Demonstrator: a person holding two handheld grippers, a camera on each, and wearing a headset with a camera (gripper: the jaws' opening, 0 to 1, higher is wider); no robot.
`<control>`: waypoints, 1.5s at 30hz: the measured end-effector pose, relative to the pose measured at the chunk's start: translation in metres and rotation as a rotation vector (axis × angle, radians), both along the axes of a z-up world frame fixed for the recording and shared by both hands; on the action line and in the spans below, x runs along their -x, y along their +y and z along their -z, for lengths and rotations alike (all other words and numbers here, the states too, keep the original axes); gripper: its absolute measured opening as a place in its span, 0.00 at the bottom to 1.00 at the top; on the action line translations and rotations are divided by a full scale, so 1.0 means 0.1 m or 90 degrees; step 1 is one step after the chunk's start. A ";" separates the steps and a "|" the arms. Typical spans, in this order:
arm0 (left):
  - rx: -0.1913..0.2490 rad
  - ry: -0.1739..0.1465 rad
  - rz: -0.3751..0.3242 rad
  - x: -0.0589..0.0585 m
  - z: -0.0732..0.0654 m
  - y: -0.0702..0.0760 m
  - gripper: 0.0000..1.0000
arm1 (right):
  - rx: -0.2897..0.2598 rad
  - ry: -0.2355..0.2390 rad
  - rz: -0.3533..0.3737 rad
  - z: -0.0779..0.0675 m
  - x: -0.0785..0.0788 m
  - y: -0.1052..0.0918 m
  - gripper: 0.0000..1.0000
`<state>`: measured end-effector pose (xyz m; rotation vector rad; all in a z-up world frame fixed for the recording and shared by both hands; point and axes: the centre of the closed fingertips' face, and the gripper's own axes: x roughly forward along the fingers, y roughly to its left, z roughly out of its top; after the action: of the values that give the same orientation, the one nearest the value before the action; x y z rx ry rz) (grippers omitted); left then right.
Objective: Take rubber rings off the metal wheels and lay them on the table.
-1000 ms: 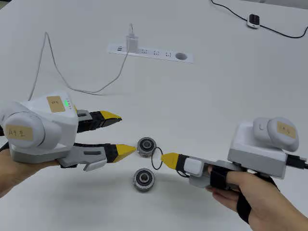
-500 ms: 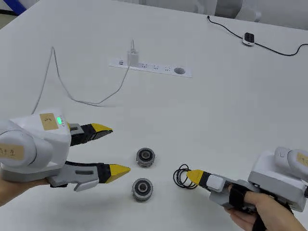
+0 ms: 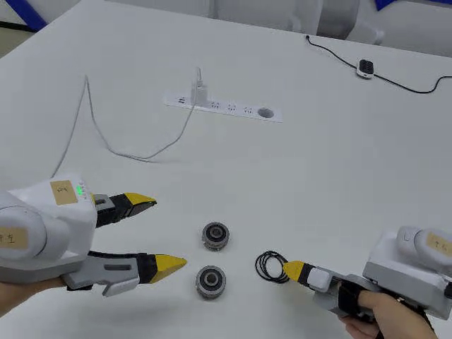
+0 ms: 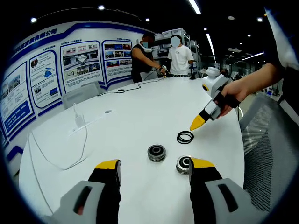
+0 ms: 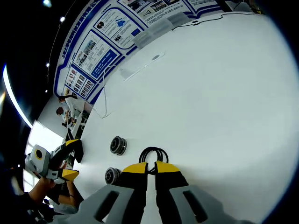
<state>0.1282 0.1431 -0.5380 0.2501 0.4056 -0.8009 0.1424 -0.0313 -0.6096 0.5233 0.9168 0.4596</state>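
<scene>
Nearest, at the lower left of the head view, the left gripper [image 3: 157, 233] is held in a hand with its yellow-tipped jaws spread wide and nothing between them. At the lower right, the right gripper [image 3: 290, 269] is held low over the white worktop [image 3: 339, 176]; in the right gripper view its jaws are seen pressed together. Their tips are at the near edge of the rubber rings [image 3: 269, 266], and it cannot be told whether the rings are pinched or merely touched. The rings are seen as a small stack of thin black loops lying flat on the worktop, just to the right of the two metal wheels.

The nearer wheel [image 3: 210, 280] is set just ahead of the left gripper's right jaw tip, and the farther wheel [image 3: 215, 235] lies just beyond it, the two close together but apart.

Further back, a white power strip [image 3: 226, 109] is laid across the worktop, with a charger [image 3: 200, 92] plugged in and a white cable [image 3: 106, 145] looped off to the left. At the far edge, a black cable [image 3: 332, 46] is run to a small device [image 3: 365, 68].
</scene>
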 end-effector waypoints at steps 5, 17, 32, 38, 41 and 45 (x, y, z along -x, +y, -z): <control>0.006 -0.004 -0.012 0.01 -0.04 0.03 0.62 | 0.019 -0.012 -0.005 -0.03 0.00 -0.04 0.09; 0.017 -0.017 -0.075 0.03 -0.14 0.25 0.66 | 0.067 -0.231 -0.129 -0.54 -0.04 -0.04 0.23; 0.032 -0.015 -0.104 0.19 -0.19 0.31 0.79 | 0.172 -0.397 -0.263 -0.93 0.22 -0.05 0.39; 0.037 -0.011 -0.097 0.31 -0.20 0.27 0.92 | 0.204 -0.412 -0.308 -0.86 0.41 -0.10 0.47; 0.041 -0.013 -0.096 0.36 -0.21 0.28 0.99 | 0.212 -0.414 -0.325 -0.82 0.50 -0.14 0.51; 0.055 -0.016 -0.095 0.41 -0.25 0.30 1.00 | 0.235 -0.417 -0.343 -0.76 0.58 -0.21 0.56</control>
<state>0.0870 0.1734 -0.5134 0.1470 0.3613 -0.6658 0.0842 -0.0526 -0.5338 -0.2284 0.4717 0.8629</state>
